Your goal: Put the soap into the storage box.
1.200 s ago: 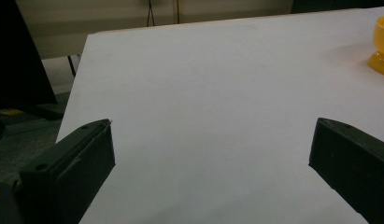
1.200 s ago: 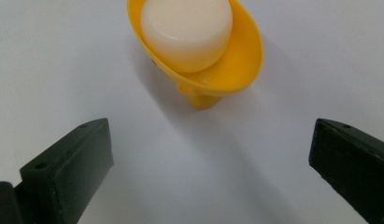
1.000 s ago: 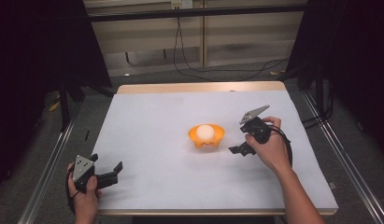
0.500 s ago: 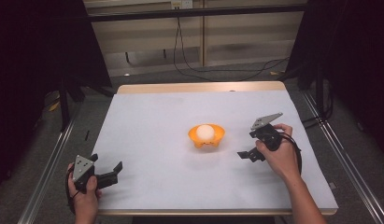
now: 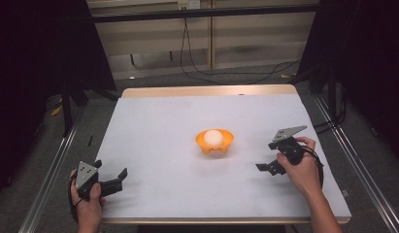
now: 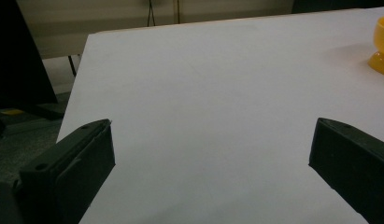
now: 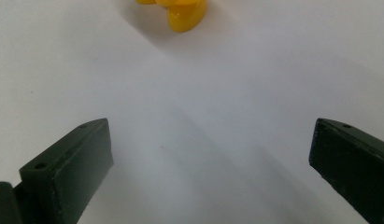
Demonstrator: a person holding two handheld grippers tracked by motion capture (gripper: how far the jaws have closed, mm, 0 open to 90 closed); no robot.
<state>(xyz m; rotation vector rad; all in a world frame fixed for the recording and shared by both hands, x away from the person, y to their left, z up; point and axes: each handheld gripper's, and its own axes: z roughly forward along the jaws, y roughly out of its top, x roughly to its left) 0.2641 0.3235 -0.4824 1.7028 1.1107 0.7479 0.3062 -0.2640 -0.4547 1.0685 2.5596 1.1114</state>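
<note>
**Both grippers open, orange bowl w/ white ball mid-table**

High view: an orange bowl [image 5: 214, 142] sat near the middle of the white table [image 5: 158, 131], w/ a white ball [image 5: 213, 136] resting inside it. The right gripper [image 5: 264, 158] was held in the person's right hand [image 5: 298, 165] to the right of the bowl, well apart from it, jaws spread and pointing toward the table's centre, low over the surface. The left gripper [image 5: 117, 176] was at the near-left corner of the table, gripped in the left hand [image 5: 88, 204], jaws also apart, aimed roughly toward the bowl but far from it. Neither held anything. Cables lay on the floor beyond the table's far edge.

Left gripper view: both black jaws stood wide apart at the bottom corners, w/ bare white table betw. them. The orange bowl [image 6: 382, 46] showed at the upper right edge, partly cut off, far from the jaws. The table's left edge and dark floor ran along the left side.

Right gripper view: jaws again wide apart, nothing betw. them but white tabletop. The bowl's orange base [image 7: 180, 13] showed at the top, cut off by the frame, ahead of the jaws and clear of them; ball not discernible here
</note>
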